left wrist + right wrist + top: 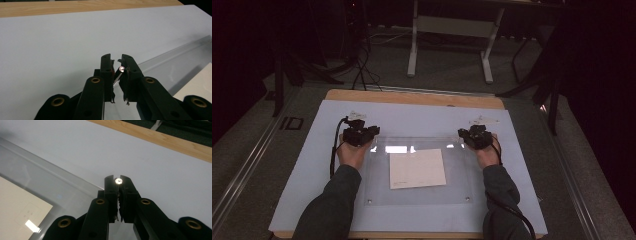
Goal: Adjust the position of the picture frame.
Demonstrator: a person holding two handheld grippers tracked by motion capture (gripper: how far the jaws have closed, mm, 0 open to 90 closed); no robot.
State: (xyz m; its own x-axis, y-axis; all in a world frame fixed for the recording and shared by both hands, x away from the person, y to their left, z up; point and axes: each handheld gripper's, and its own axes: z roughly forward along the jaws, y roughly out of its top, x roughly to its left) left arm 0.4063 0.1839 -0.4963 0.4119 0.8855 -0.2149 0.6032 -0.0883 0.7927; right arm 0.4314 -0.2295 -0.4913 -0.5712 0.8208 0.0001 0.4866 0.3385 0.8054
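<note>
Forearms in dark sleeves enter at the bottom of the high view, each hand carrying a gripper to a far corner of a clear acrylic sheet (422, 192) at mid-frame. Left gripper (360, 134) at the sheet's upper-left corner, right gripper (475, 136) at its upper-right corner. Cream paper (417, 168) under or on the sheet, centre frame. All on a pale blue mat (302, 165) over a wooden table (412, 96). Beyond, upper frame: white desk legs (413, 45) and floor cables (359, 70), well apart, no obstacle.

Left gripper view: black jaws of left gripper (116, 59) nearly closed, pinching the sheet's corner, with a shiny stud (122, 68) between the pads. Sheet edge (175, 52) running to the right of frame, paper (200, 85) at lower right.

Right gripper view: right gripper (116, 178) closed tight on the other corner, bright stud (118, 180) at the tips. Sheet (62, 187) spreading to the left, paper (22, 202) at lower left, table edge (162, 140) at upper right.

Likely step: lifting or shifting the sheet by its two far corners. Best done with both hands moving together and level, keeping grips deep enough past the studs; uneven pull could twist or slip the smooth plastic, and loose paper could slide out. Nothing nearby blocking the move.
</note>
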